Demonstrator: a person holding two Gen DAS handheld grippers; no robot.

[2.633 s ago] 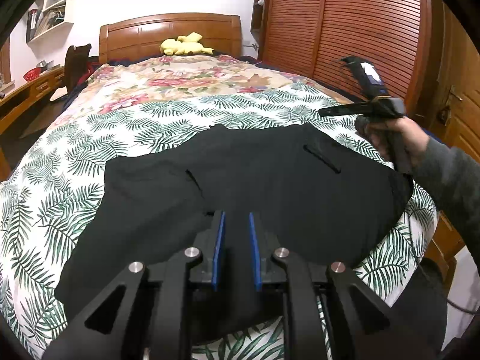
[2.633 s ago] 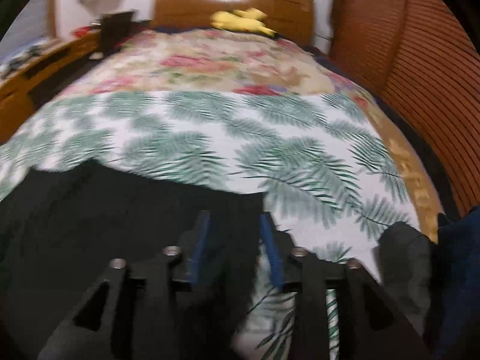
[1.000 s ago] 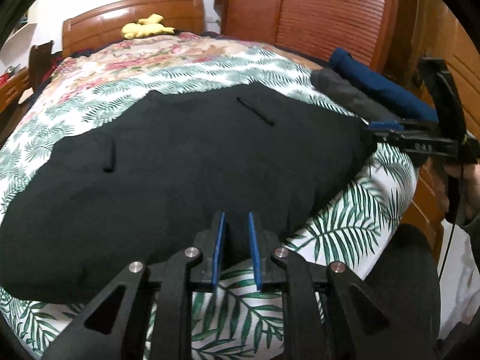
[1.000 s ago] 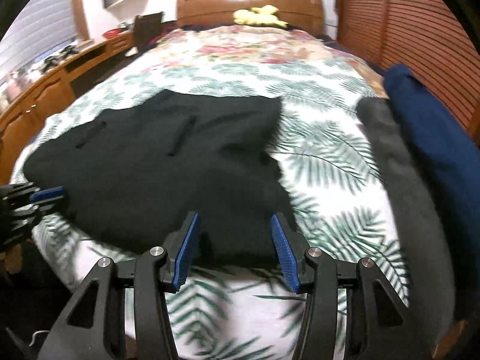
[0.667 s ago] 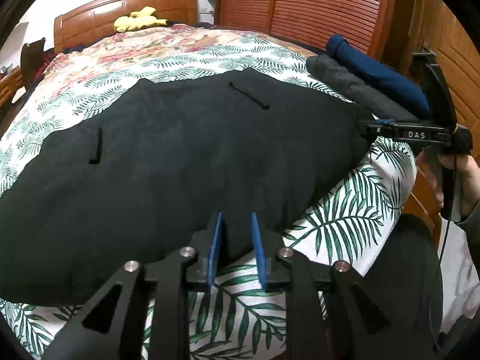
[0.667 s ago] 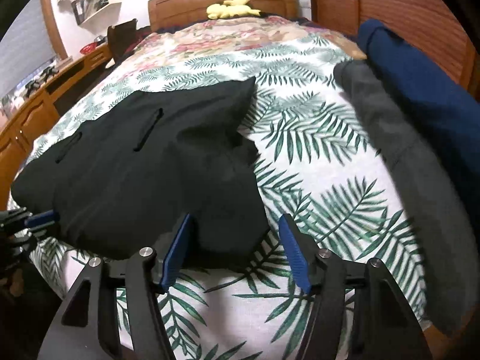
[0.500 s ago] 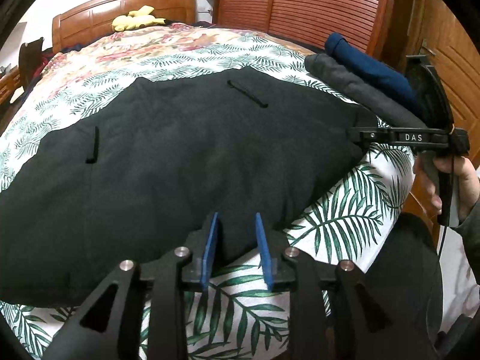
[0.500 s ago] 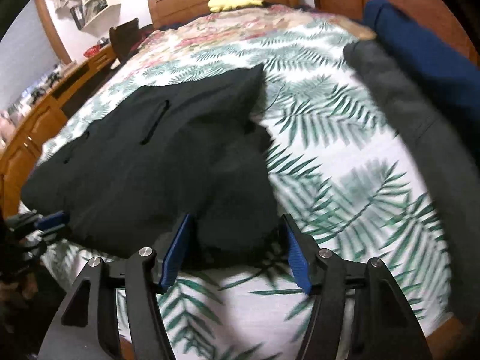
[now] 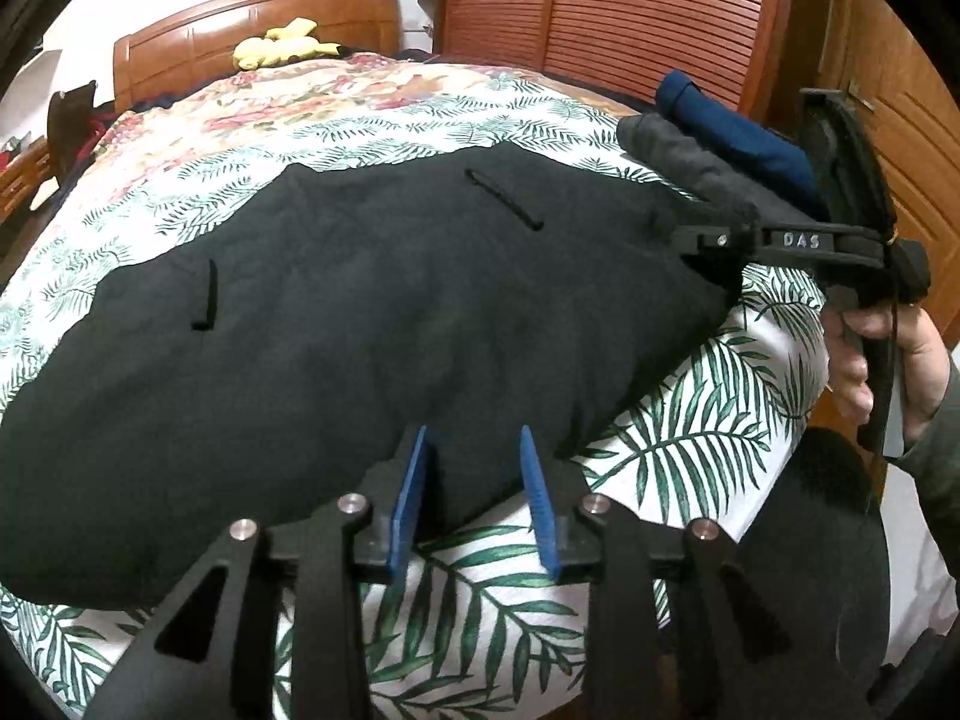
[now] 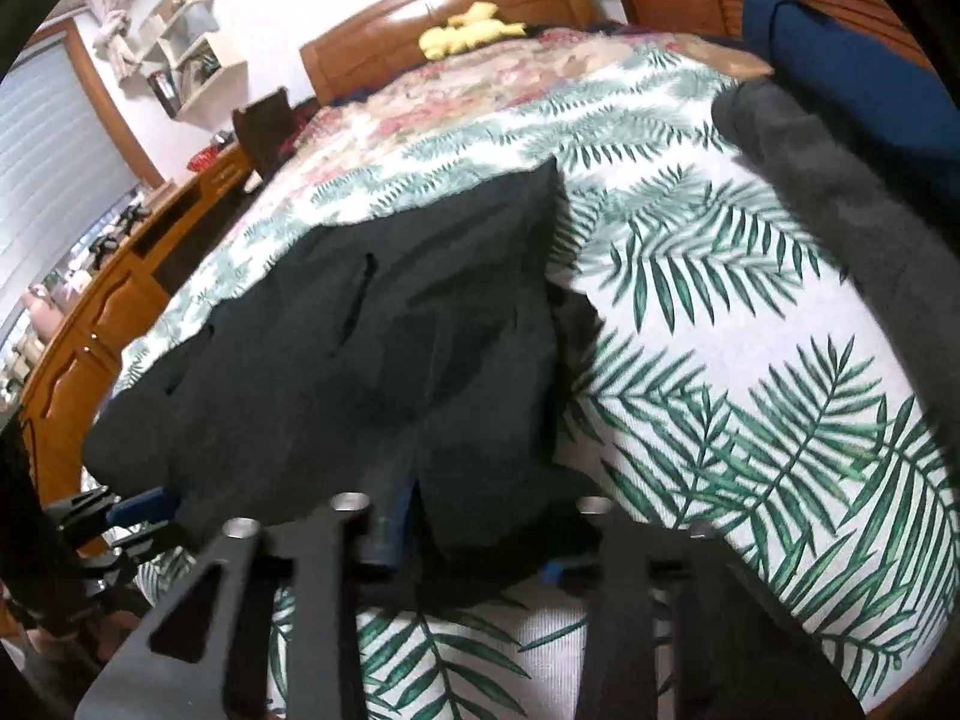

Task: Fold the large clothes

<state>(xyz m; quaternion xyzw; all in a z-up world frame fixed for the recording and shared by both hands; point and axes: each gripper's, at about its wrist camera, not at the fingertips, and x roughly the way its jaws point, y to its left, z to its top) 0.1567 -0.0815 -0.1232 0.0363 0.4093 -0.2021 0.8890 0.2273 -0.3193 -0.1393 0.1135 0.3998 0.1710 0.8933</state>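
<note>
Black garment (image 9: 372, 324) lay flat on leaf-print bedspread (image 9: 690, 444). Left gripper (image 9: 474, 480) at near hem, jaws just opening, narrow gap, gripping nothing. Right gripper (image 10: 468, 546) at right corner, jaws just closing over bunched cloth. Risk: uneven lift, corner slipping, skewed fold.

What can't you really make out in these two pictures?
- Right gripper pads, right wrist view: black garment drapes over them, so the grip itself is hidden.
- Garment's type: it lies bunched; only slits show.
- Grey bundle and blue bundle, right wrist view: blurred and cut by the edge.
- Shelf items: too small.
- Left gripper: its jaws have just opened further.
</note>
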